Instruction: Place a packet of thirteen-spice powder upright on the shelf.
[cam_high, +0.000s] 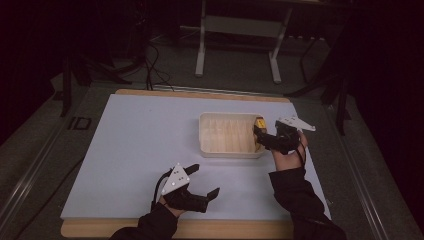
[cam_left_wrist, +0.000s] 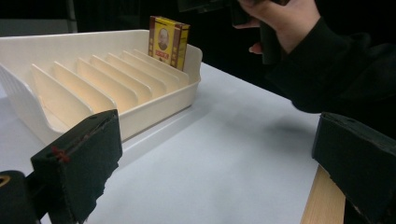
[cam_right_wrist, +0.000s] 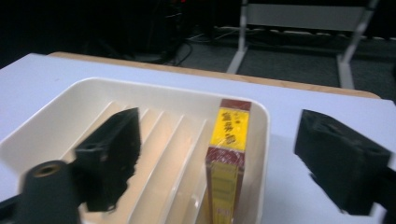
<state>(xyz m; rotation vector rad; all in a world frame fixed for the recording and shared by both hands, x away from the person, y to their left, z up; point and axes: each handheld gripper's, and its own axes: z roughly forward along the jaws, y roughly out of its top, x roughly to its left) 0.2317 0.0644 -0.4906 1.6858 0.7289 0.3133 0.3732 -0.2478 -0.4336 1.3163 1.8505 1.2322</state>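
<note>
One light, stiff box (cam_right_wrist: 226, 154) stands upright in the tray's (cam_high: 205, 145) end slot, free between the right claw's (cam_high: 265, 136) spread jaws, best pinched across its flat faces; left claw (cam_high: 202, 182) open, idle.

white table (cam_high: 140, 145) — cream slotted tray (cam_high: 210, 145)

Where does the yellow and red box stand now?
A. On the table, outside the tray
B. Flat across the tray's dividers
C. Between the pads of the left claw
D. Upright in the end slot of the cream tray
D: the yellow and red box stands upright in the last slot of the cream tray, against its end wall, with nothing gripping it.
</note>
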